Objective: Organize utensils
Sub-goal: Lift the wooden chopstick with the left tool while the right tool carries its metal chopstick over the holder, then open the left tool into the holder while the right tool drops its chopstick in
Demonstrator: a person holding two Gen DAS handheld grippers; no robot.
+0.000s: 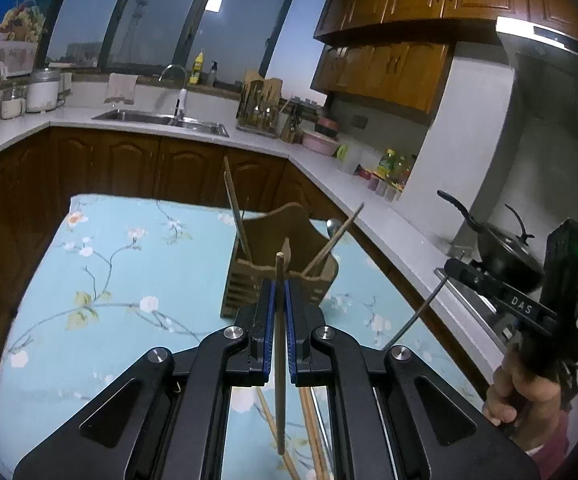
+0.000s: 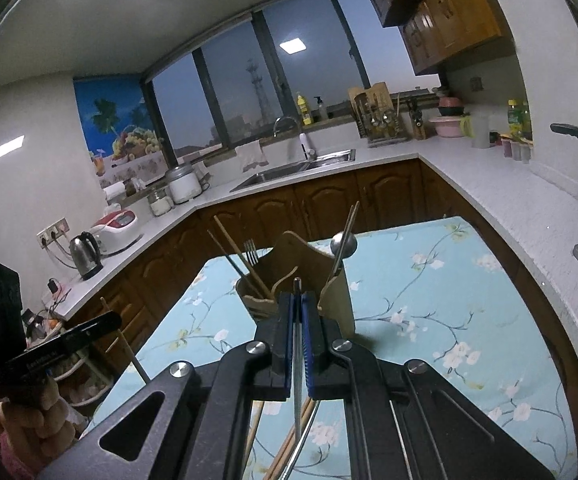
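left wrist: left gripper (image 1: 280,300) fingers clamp wooden chopstick (image 1: 279,360); right gripper (image 2: 297,312) clamps metal chopstick (image 2: 297,376)

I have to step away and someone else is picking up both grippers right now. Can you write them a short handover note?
Left gripper: shut on a wooden chopstick.
Right gripper: shut on a thin metal utensil, type unclear.
The wooden utensil holder stands just ahead on the blue floral tablecloth.
Done: chopsticks, a fork and a spoon already stand in it.
Left: drop in both held pieces, then the wooden chopsticks lying on the cloth below the grippers.
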